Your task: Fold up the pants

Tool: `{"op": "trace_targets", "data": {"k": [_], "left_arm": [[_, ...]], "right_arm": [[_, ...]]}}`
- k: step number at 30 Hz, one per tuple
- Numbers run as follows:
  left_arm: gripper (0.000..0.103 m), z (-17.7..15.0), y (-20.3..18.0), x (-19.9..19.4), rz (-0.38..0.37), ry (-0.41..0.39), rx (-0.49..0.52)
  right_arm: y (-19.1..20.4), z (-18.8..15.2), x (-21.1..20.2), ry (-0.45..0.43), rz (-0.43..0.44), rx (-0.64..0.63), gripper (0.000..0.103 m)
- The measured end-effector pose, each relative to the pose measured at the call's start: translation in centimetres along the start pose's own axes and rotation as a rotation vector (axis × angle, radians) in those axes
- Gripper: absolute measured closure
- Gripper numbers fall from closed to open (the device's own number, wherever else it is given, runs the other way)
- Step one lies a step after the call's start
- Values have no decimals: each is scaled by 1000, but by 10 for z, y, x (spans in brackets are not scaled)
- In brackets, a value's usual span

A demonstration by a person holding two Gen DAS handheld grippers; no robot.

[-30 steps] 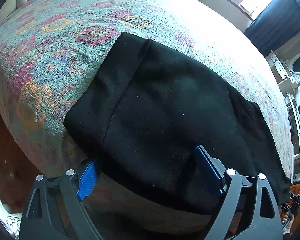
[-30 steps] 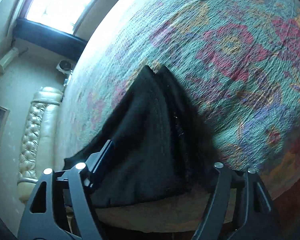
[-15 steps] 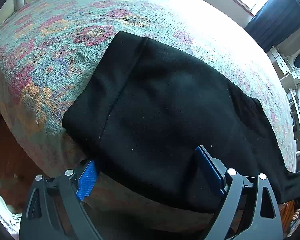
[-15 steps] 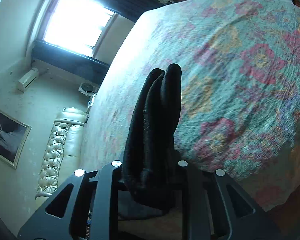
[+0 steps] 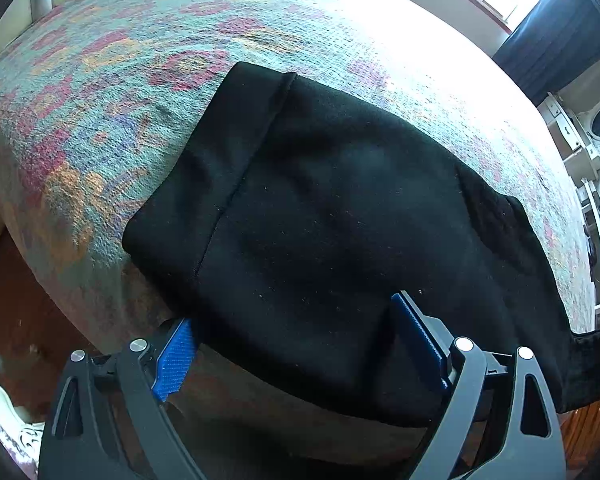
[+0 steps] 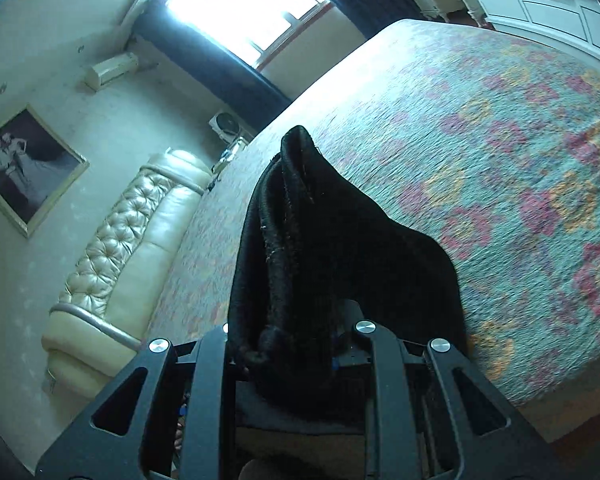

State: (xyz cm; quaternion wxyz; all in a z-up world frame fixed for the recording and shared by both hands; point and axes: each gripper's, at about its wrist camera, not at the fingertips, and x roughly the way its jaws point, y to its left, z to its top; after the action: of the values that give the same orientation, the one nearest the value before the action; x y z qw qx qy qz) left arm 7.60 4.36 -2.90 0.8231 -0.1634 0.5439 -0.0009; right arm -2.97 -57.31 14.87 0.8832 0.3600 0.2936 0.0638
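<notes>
Right wrist view: black pants (image 6: 300,248) bunched between closed jaws.

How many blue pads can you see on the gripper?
2. One blue pad sits left of the black pants at the bed's edge; the other rests on the cloth, right. The other gripper's pads are hidden by cloth.

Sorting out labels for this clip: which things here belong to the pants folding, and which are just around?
In the job: black pants, right gripper shut on them, left gripper open.
Just around: bedspread, sofa, framed picture.
</notes>
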Motion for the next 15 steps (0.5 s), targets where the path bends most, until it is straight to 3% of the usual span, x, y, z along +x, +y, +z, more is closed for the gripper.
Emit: {"op": "trace_targets", "data": {"k": [3,10,15], "left_arm": [[14,0,0,0,0,0,1],[14,1,1,-1,-1,3,1],[14,0,2,-1,2,4,0]], "right_arm": [[13,-36,36,68,-5,-26,83],[35,-107,126,235,-141,-158,83],[34,-139,161,307,-224,-214,83]]}}
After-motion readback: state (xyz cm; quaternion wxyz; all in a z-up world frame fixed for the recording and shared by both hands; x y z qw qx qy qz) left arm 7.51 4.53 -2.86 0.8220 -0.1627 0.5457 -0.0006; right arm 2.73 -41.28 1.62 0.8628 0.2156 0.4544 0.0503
